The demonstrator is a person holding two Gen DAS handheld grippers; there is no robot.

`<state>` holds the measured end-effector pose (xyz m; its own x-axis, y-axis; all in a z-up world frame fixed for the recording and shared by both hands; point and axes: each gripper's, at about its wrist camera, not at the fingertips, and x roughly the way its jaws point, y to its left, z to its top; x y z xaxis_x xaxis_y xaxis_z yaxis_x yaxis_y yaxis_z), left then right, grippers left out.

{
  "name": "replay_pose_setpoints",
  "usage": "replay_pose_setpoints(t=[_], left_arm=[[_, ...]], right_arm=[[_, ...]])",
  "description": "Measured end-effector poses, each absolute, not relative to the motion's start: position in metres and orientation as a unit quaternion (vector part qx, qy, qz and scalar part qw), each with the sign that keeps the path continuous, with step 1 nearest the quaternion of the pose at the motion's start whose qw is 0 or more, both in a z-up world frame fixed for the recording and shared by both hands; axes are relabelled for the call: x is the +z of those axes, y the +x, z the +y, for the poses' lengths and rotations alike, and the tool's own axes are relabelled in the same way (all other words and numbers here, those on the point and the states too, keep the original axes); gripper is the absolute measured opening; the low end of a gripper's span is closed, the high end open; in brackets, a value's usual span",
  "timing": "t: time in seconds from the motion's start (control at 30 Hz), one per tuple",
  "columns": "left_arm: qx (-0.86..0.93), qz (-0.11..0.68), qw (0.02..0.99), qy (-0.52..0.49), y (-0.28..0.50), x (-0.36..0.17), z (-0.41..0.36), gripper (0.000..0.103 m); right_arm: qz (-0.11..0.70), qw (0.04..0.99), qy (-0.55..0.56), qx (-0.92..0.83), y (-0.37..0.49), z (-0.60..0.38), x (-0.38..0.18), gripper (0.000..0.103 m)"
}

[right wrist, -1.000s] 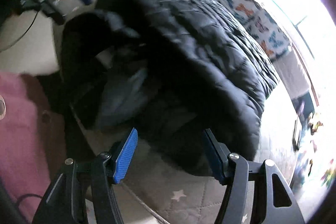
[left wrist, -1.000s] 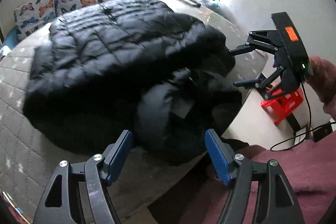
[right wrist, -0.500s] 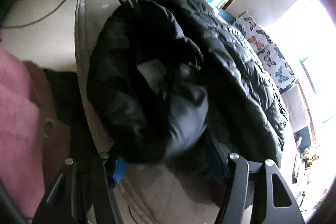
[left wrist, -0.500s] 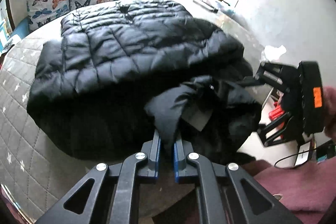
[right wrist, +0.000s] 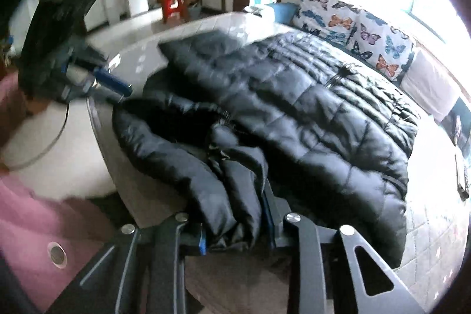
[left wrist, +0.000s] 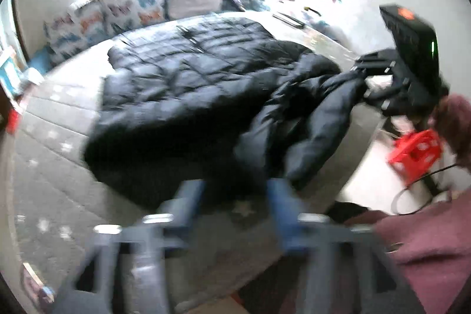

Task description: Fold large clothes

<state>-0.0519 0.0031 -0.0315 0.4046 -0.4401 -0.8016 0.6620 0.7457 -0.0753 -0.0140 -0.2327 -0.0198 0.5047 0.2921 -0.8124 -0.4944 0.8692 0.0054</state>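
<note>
**Right claw pinching the coat's hood end, left claw spread and empty**

Left wrist view: blurred. The left claw point(left wrist: 235, 196) had just been opening; its blue fingers point(left wrist: 191, 202) stood apart with nothing between them, above the grey quilted bed point(left wrist: 53, 167) just short of the coat's near edge. The black puffer coat point(left wrist: 182, 84) lay spread on the bed, its bunched end pulled toward the right claw point(left wrist: 365, 78) at the bed's edge. Red stool point(left wrist: 415, 152) on the floor beyond.

Right wrist view: the right claw point(right wrist: 235, 225) had just been closing and pinched a thick fold of the coat point(right wrist: 309, 108) between its pads. The rest of the coat lay flat toward the butterfly cushions point(right wrist: 353, 28). The left claw point(right wrist: 112, 84) sat just beside the coat, apart from it. Pink sleeve point(right wrist: 26, 225) at lower left.
</note>
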Motion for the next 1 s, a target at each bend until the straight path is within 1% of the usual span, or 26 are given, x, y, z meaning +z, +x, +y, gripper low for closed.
replay_pose_setpoints(t=[0.03,0.13,0.27,0.4,0.47,0.5,0.53,0.57,0.63,0.67,0.7,0.73,0.77,0.83,1.0], left_arm=[[-0.319,0.410,0.842,0.146,-0.057,-0.031,0.005,0.091],[-0.299,0.382,0.854,0.187,-0.066,-0.035,0.005,0.091],[-0.285,0.379,0.849,0.235,-0.064,-0.058,-0.009,0.091],[-0.258,0.357,0.856,0.271,-0.054,-0.079,-0.020,0.091],[-0.261,0.350,0.853,0.288,-0.048,-0.090,-0.025,0.089],[-0.260,0.345,0.852,0.295,-0.048,-0.095,-0.025,0.084],[-0.264,0.334,0.851,0.308,-0.049,-0.099,-0.028,0.074],[-0.266,0.328,0.850,0.316,-0.049,-0.102,-0.031,0.067],[-0.277,0.331,0.846,0.314,-0.050,-0.103,-0.036,0.034],[-0.279,0.332,0.847,0.307,-0.047,-0.103,-0.040,0.029],[-0.277,0.334,0.851,0.295,-0.048,-0.101,-0.039,0.021],[-0.282,0.341,0.855,0.271,-0.049,-0.097,-0.036,0.016],[-0.288,0.347,0.857,0.250,-0.049,-0.093,-0.032,0.012],[-0.292,0.358,0.861,0.214,-0.051,-0.089,-0.026,0.012],[-0.304,0.361,0.865,0.171,-0.069,-0.077,-0.017,0.012]], right_arm=[[0.441,0.862,-0.110,0.226,-0.009,-0.235,-0.018,0.030],[0.438,0.865,-0.102,0.222,-0.001,-0.236,-0.010,0.029],[0.440,0.866,-0.093,0.218,0.013,-0.238,-0.006,0.028],[0.443,0.865,-0.092,0.216,0.014,-0.237,-0.006,0.028],[0.443,0.865,-0.091,0.216,0.014,-0.238,-0.005,0.028],[0.443,0.865,-0.090,0.216,0.014,-0.238,-0.005,0.028],[0.443,0.865,-0.090,0.216,0.013,-0.238,-0.005,0.028],[0.442,0.866,-0.090,0.215,0.013,-0.239,-0.005,0.028],[0.436,0.869,-0.093,0.212,0.011,-0.238,-0.004,0.028],[0.432,0.872,-0.098,0.209,0.008,-0.237,-0.004,0.028],[0.427,0.874,-0.101,0.207,0.005,-0.236,-0.003,0.027],[0.424,0.876,-0.101,0.206,0.001,-0.235,-0.003,0.026],[0.419,0.879,-0.103,0.203,-0.005,-0.234,-0.002,0.026],[0.411,0.883,-0.102,0.202,-0.015,-0.233,0.001,0.025],[0.391,0.890,-0.111,0.205,-0.042,-0.230,0.009,0.023]])
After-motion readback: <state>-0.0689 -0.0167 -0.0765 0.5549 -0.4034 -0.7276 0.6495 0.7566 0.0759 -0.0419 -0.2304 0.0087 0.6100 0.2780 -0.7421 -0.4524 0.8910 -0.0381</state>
